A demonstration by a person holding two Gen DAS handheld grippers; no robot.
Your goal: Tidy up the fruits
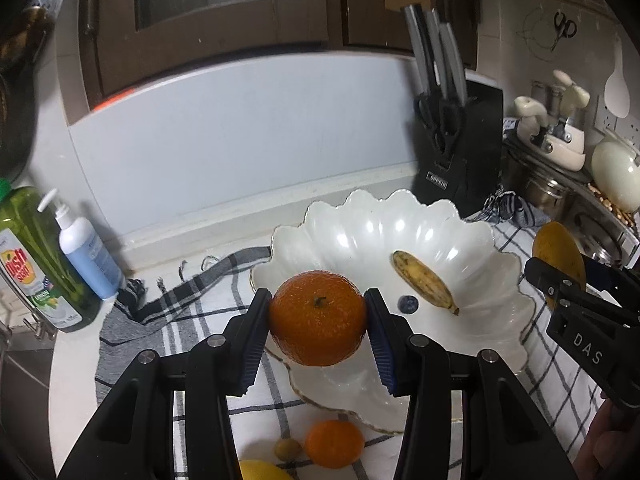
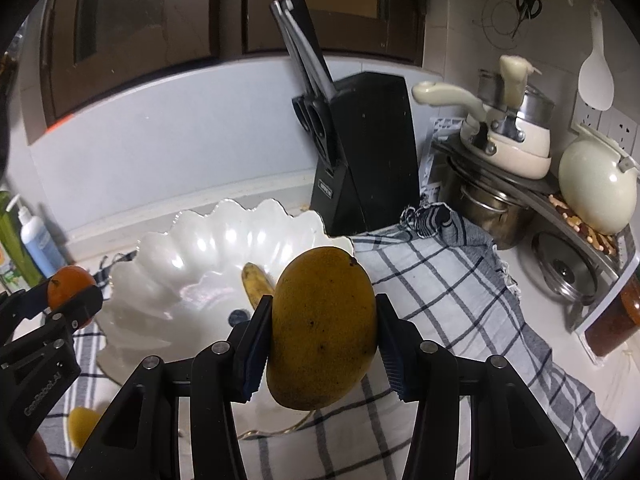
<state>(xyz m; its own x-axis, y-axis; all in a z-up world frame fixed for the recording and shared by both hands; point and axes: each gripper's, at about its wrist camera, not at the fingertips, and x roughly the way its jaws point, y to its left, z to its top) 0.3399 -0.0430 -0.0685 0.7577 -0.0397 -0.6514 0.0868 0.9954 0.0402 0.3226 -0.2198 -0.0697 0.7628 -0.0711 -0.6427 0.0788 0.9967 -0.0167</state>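
Two grippers over a checked cloth [image 2: 460,292] on the kitchen counter, each clamped on a fruit. Largest on the cloth: white scalloped bowl [image 1: 400,220], with a spotted banana [image 1: 424,282] and a small dark berry [image 1: 408,303] inside. Behind the bowl against the wall, black knife block [image 2: 368,152].

Right gripper [image 2: 322,338]: clenched on a yellow mango [image 2: 324,328], held upright, pads pressed to its two long sides, tip standing above the fingers, bottom hanging below them. Poised over the bowl's near right rim.

Left gripper [image 1: 318,318]: clamped on a large orange [image 1: 318,318], stem side facing the camera, pads touching its left and right flanks. Held over the near left rim of the bowl.

Still on the cloth below the left gripper: smaller orange [image 1: 334,443], beside it a little brownish round fruit [image 1: 287,449], plus the edge of a yellow fruit [image 1: 260,471] at the bottom of the left wrist view.
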